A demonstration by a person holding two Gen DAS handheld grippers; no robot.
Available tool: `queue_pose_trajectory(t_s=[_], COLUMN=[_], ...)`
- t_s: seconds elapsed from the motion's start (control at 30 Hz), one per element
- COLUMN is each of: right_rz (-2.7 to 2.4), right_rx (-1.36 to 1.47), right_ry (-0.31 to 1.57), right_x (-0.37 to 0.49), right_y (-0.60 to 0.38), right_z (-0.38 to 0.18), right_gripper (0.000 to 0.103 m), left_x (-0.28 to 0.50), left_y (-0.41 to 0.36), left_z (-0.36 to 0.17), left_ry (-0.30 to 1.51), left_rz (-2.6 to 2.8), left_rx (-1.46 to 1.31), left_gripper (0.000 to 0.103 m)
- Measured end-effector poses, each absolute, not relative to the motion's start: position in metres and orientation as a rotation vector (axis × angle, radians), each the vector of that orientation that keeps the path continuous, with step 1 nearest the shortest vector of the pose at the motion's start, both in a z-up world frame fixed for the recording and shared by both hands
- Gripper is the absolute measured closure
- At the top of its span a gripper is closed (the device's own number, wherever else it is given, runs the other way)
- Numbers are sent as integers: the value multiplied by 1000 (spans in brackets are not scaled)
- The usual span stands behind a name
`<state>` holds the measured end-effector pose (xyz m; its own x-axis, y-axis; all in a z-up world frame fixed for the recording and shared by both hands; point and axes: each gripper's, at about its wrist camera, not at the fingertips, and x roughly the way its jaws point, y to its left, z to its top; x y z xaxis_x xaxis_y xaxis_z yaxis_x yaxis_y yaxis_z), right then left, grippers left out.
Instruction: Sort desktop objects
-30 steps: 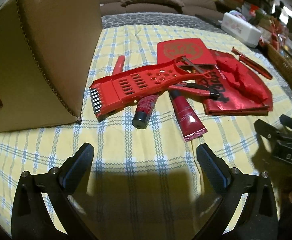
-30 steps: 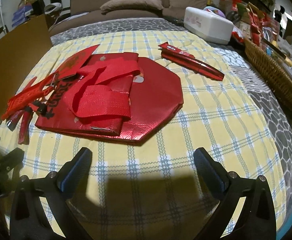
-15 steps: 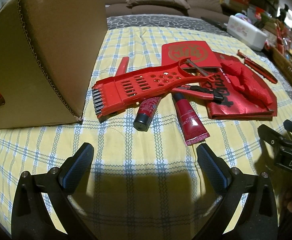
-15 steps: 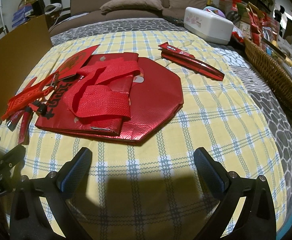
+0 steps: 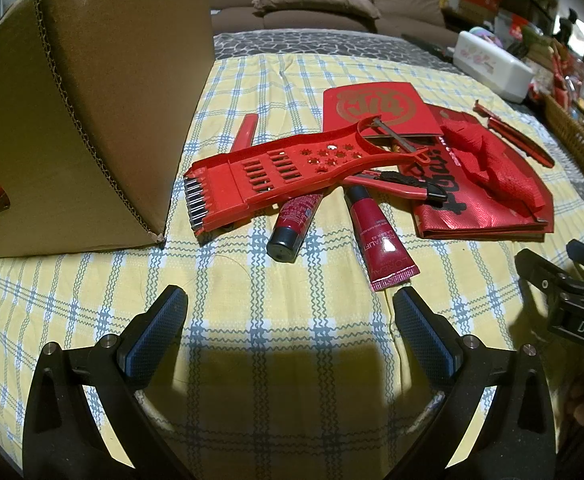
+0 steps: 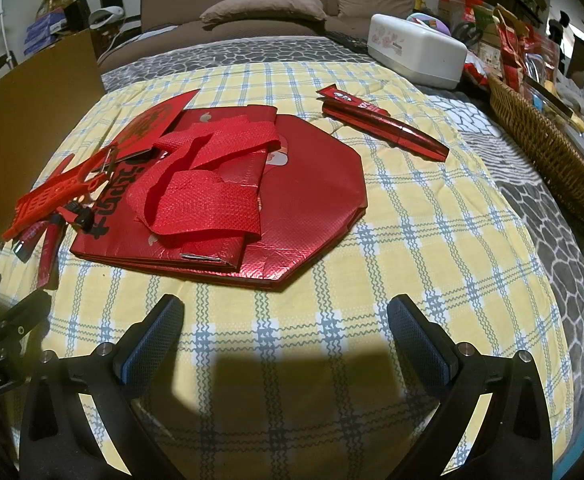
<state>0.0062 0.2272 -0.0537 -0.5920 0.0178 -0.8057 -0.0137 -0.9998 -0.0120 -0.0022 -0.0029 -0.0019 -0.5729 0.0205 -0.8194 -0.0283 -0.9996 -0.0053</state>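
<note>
Closing in on the red pile, the left hand-held gripper (image 5: 290, 320) is sitting nearer the clutter than a second ago, fingers spread wide and holding nothing; the tube (image 5: 379, 240) is now lying just beyond its right fingertip, with the dark-capped bottle (image 5: 293, 224) beside it. Both are tucked partly under the grater (image 5: 284, 176), which is resting across them next to the cardboard box (image 5: 84, 108). The right hand-held gripper (image 6: 286, 332) is hardly moving compared with earlier, also spread and empty, hovering over bare plaid cloth (image 6: 431, 240) short of the folded bag (image 6: 311, 184), with the long packet (image 6: 383, 120) lying well apart behind it. Nothing is being lifted yet, so sorting is probably only starting, likely with the tube or bottle.
</note>
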Motion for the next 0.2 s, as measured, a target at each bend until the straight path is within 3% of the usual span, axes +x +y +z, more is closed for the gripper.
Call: queue_pose_trajectory(t_s=[0.2], right_rz=[2787], right_rx=[-1411], right_ry=[-7], right_x=[6], right_y=[227], right_z=[-54], right_gripper=[0], left_x=[-3], left_y=[-2], left_z=[-2], left_ry=[15], left_rz=[2762], left_rx=[-1439], left_gripper=[0])
